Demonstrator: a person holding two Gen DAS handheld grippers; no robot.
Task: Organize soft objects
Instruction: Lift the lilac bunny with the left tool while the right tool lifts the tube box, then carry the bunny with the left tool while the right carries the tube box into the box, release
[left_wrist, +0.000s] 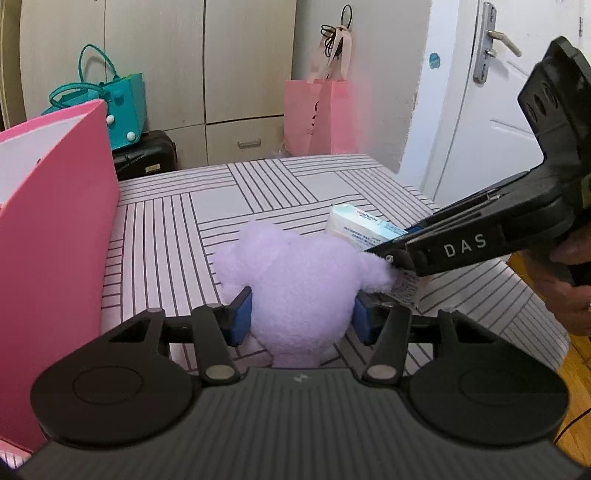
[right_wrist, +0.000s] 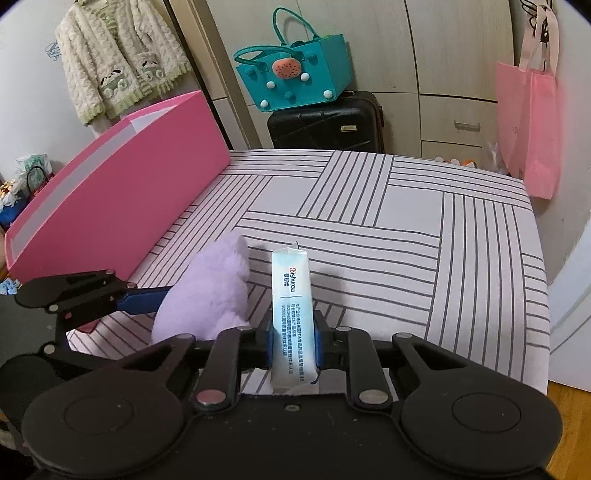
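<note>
Left gripper (left_wrist: 299, 314) jaws clenched on fluffy lilac plush toy (left_wrist: 295, 280), right gripper (right_wrist: 294, 341) jaws clenched on slim white-and-blue tissue pack (right_wrist: 293, 314), both just above striped fabric-covered table (right_wrist: 369, 221); beyond left jaws, open pink cardboard box (right_wrist: 122, 184), interior hidden; nothing visibly stowed

The left claw (left_wrist: 301, 317) sits low in the frame's centre, pads pressed on something soft. The right claw (right_wrist: 294, 341), lower centre, is clamped narrow; a hand (left_wrist: 569, 288) shows at right edge.
</note>
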